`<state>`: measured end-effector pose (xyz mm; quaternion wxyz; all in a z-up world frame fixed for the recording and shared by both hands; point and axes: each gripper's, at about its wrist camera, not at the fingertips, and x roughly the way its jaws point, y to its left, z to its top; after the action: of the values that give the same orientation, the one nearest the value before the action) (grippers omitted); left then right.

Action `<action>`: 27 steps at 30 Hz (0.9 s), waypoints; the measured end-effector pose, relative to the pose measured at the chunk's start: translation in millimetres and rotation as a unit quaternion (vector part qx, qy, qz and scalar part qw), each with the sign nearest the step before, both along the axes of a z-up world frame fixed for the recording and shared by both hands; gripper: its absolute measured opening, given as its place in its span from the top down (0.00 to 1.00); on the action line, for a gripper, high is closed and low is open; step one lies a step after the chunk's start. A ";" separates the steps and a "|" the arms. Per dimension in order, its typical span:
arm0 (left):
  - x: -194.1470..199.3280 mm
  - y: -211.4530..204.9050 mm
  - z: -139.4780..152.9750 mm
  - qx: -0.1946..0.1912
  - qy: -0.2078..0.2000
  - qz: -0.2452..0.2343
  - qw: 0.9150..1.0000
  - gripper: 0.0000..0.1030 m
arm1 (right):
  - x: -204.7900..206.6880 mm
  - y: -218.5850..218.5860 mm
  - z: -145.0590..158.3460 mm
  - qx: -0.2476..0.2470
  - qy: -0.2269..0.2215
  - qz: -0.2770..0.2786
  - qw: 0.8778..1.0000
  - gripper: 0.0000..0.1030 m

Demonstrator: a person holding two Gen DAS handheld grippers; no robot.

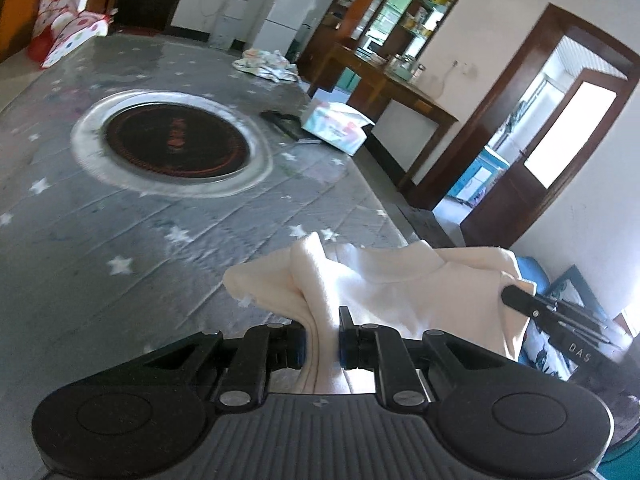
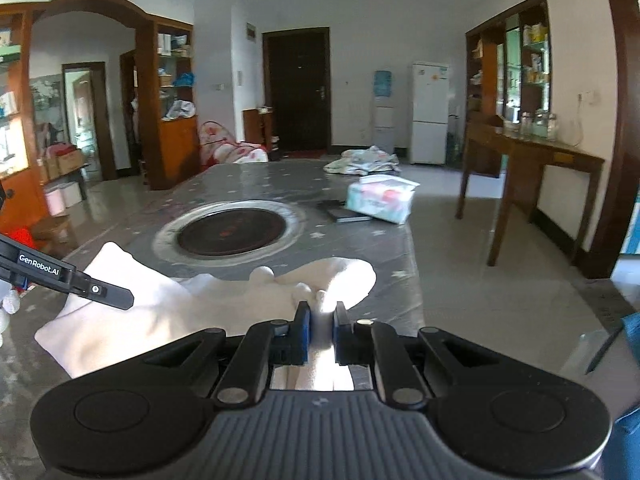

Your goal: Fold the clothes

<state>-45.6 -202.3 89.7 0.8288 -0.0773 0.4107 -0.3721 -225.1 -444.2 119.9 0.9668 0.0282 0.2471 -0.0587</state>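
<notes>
A cream-white garment (image 1: 400, 284) hangs between my two grippers above the near end of the grey star-patterned table (image 1: 120, 208). My left gripper (image 1: 322, 336) is shut on one bunched edge of it. My right gripper (image 2: 320, 330) is shut on another edge of the same garment (image 2: 168, 308). The right gripper's finger also shows in the left wrist view (image 1: 520, 300) at the garment's right edge. The left gripper also shows in the right wrist view (image 2: 116, 296) at the garment's left side. The part of the garment below the grippers is hidden.
A round dark cooktop (image 1: 176, 140) with a metal rim is set into the middle of the table. A tissue pack (image 2: 380, 198) and a dark flat device (image 2: 344, 212) lie beyond it. A crumpled patterned cloth (image 2: 364, 162) lies at the far end. A wooden side table (image 2: 532, 160) stands to the right.
</notes>
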 end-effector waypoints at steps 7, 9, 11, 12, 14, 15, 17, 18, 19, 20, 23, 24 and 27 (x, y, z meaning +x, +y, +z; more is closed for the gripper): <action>7.1 -29.7 -9.1 0.015 -0.001 -0.012 1.000 0.85 | 5.8 -17.6 -11.0 -0.004 0.014 -0.026 1.000 0.91; 8.9 -35.8 -12.2 0.020 0.000 -0.016 1.000 0.85 | 7.7 -20.5 -15.7 -0.004 0.020 -0.031 0.999 0.91; 9.9 -40.6 -15.3 0.024 0.002 -0.019 1.000 0.85 | 9.5 -23.3 -20.4 -0.004 0.026 -0.035 0.999 0.91; 10.2 -42.8 -16.9 0.027 0.003 -0.020 0.999 0.85 | 10.4 -24.8 -22.8 -0.004 0.029 -0.038 0.999 0.91; 10.8 -46.9 -20.6 0.033 0.003 -0.023 0.999 0.85 | 12.3 -27.6 -27.5 -0.004 0.035 -0.042 0.999 0.91; 10.9 -48.8 -22.4 0.036 0.003 -0.024 0.999 0.85 | 13.2 -29.0 -29.8 -0.004 0.037 -0.045 0.998 0.91; 12.2 -50.7 -25.9 0.041 0.004 -0.024 0.999 0.85 | 15.1 -31.9 -34.5 -0.004 0.043 -0.049 0.998 0.91; 12.9 -51.1 -27.6 0.043 0.005 -0.024 0.999 0.85 | 16.1 -33.2 -36.8 -0.004 0.046 -0.051 0.998 0.91; 13.6 -51.4 -29.3 0.044 0.006 -0.024 0.999 0.85 | 17.7 -34.0 -38.9 -0.004 0.050 -0.053 0.997 0.91; 14.0 -51.6 -30.7 0.046 0.007 -0.024 0.999 0.85 | 19.5 -35.3 -42.1 -0.002 0.054 -0.054 0.997 0.91; 15.0 -51.6 -35.3 0.050 0.012 -0.024 0.998 0.85 | 24.0 -37.6 -49.5 0.000 0.065 -0.057 0.996 0.91; 15.6 -51.6 -36.9 0.051 0.014 -0.023 0.998 0.85 | 25.8 -38.2 -52.0 0.000 0.069 -0.057 0.996 0.91; 16.4 -51.5 -40.6 0.054 0.018 -0.023 0.998 0.84 | 30.4 -40.5 -59.1 0.002 0.078 -0.062 0.995 0.90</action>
<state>-29.2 -253.8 49.1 0.8154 -0.0295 0.4470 -0.3666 -194.7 -484.7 60.9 0.9391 0.0405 0.3197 -0.1197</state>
